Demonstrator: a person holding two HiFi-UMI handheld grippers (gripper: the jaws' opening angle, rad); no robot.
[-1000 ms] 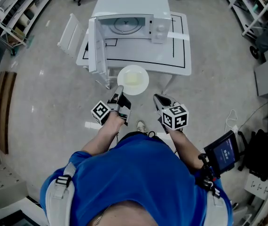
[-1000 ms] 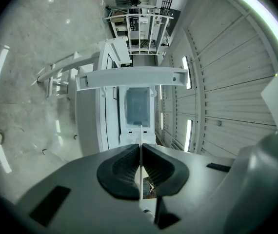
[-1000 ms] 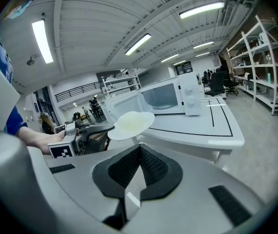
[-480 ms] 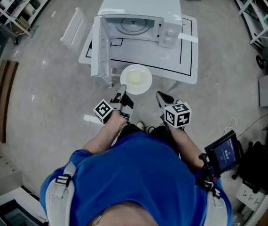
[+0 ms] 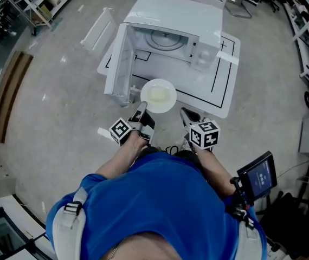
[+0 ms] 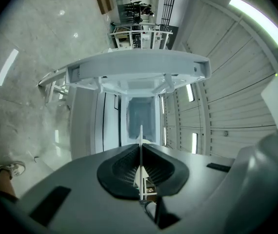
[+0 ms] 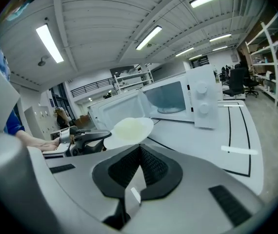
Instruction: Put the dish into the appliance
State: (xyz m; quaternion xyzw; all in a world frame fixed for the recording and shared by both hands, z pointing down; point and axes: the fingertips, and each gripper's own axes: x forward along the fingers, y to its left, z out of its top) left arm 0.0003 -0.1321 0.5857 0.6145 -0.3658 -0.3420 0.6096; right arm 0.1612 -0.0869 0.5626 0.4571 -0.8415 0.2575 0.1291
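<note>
right gripper [image 7: 140, 151]: jaws closed flat against each other, nothing between them
dish [image 7: 129, 129]: pale round plate, held clear of the table, just beyond the jaw tips
left gripper [image 7: 100, 139]: at frame left, clamped on the dish's near-left rim; forearm [image 7: 31, 141] behind it
microwave [image 7: 175, 99]: on the table, door [image 7: 114, 112] wide open at left, glass turntable [image 7: 170, 110] inside, two knobs on right panel
table [image 7: 231, 135]: white, black outline markings
background: ceiling strip lights, shelving, office chair [image 7: 236, 84] far right

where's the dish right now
Centre of the head view: the dish is held by its rim in the left gripper, above the near edge of the table, right of the open microwave door.
</note>
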